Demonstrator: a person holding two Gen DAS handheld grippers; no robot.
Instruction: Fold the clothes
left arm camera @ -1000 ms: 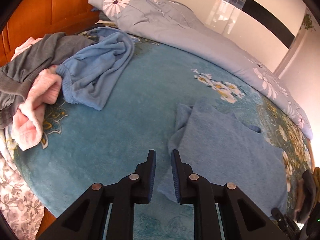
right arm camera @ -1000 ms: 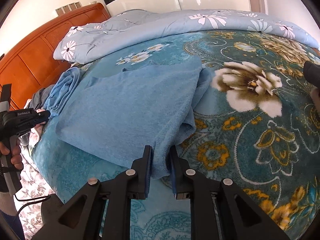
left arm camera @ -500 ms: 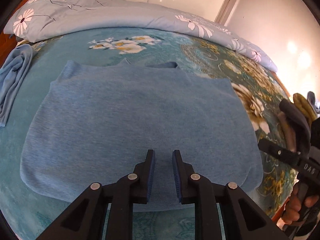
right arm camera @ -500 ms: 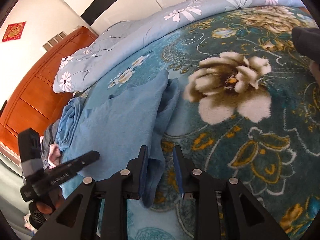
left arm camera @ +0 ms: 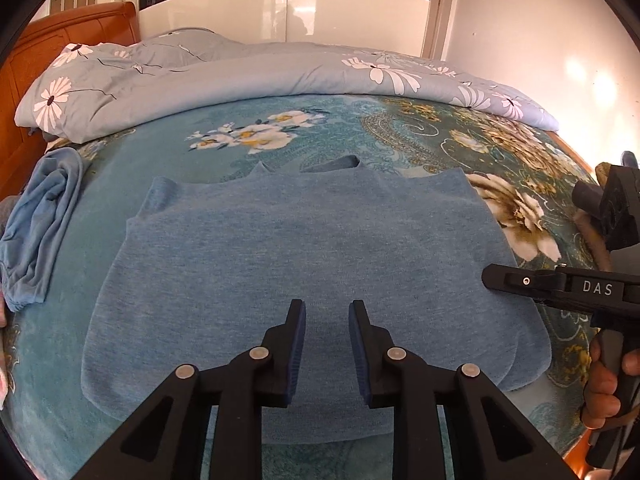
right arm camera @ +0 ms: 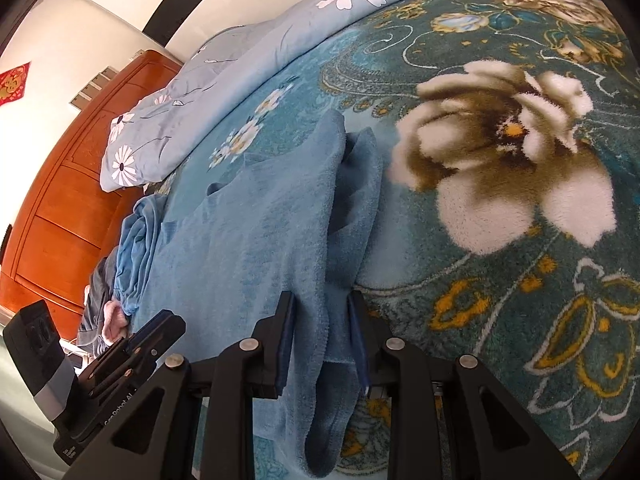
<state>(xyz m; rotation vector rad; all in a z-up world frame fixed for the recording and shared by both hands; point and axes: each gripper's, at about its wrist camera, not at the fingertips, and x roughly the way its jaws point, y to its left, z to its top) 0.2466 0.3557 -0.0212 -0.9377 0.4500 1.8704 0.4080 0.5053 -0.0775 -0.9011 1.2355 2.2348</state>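
Blue sweater (left arm camera: 304,256), centre frame: matt, finely flecked knit cloth. Beneath it the teal blanket (left arm camera: 168,152) looks plush and fuzzy. Upper left, the headboard (left arm camera: 80,24) shows glossy orange wood. Bottom, the left hand-held gripper (left arm camera: 327,344): matt black plastic, small metal rivets.

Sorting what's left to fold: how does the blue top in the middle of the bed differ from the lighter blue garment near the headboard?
The blue top lies spread flat; the lighter blue garment is bunched and creased. The top is mid-bed between the grippers; the garment sits at the bed's edge. Both are blue and rest on the floral blanket.
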